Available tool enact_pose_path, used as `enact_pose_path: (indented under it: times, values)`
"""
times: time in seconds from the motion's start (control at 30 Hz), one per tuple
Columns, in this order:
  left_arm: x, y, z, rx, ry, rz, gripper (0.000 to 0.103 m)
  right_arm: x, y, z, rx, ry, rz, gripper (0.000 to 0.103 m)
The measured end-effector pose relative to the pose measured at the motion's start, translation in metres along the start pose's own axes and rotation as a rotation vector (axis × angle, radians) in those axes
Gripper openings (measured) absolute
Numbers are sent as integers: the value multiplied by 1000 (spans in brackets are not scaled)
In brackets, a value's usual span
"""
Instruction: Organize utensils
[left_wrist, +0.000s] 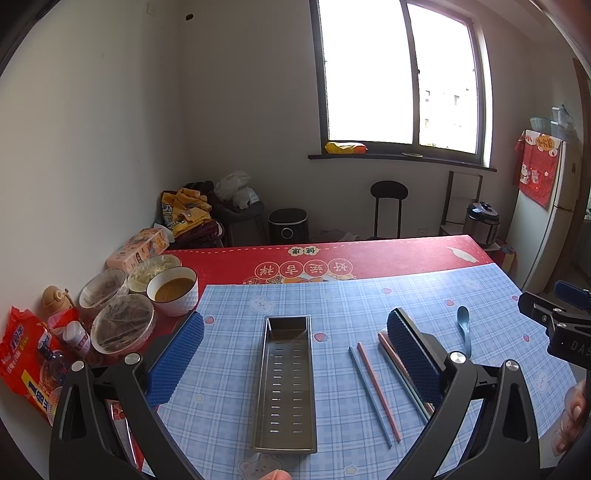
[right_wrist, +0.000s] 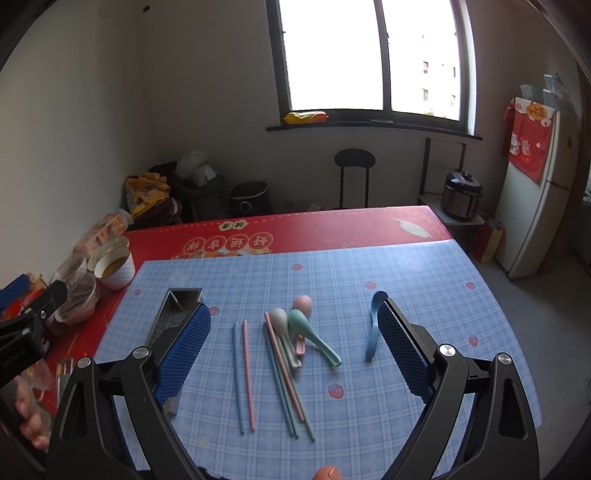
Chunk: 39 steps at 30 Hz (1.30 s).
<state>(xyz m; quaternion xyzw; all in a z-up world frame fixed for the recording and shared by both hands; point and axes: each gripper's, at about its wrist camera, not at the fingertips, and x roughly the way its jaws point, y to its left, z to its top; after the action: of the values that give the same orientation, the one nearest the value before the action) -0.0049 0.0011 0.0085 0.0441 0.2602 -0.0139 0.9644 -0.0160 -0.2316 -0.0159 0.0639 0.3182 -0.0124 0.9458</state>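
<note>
A long metal utensil tray (left_wrist: 286, 384) with a slotted bottom lies empty on the blue checked mat; my left gripper (left_wrist: 295, 354) hovers open above it. To its right lie a blue and a pink chopstick (left_wrist: 375, 391) and a blue spoon (left_wrist: 464, 328). In the right wrist view my right gripper (right_wrist: 295, 350) is open over the utensils: the blue and pink chopstick pair (right_wrist: 243, 373), a bundle of chopsticks (right_wrist: 286, 376), a white spoon (right_wrist: 282, 328), a green spoon (right_wrist: 312, 334), a pink spoon (right_wrist: 303, 304) and the blue spoon (right_wrist: 373, 325). The tray (right_wrist: 175, 306) is partly hidden behind the left finger.
Covered bowls (left_wrist: 122, 323) and a bowl of brown sauce (left_wrist: 173, 290) crowd the table's left side, with snack packets (left_wrist: 26, 354) and a bottle. The red tablecloth (left_wrist: 369, 254) extends beyond the mat. A stool, cookers and a fridge (right_wrist: 535, 192) stand behind the table.
</note>
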Motion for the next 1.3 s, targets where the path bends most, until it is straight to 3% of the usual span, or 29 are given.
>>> enact_pose_path:
  times: [0.87, 1.3]
  values:
    - [-3, -2, -6, -16, 1, -3, 97, 2, 1, -2, 5, 13, 10, 89]
    - [-6, 0, -6, -18, -5, -7, 97, -13, 5, 0, -10, -46, -14, 89]
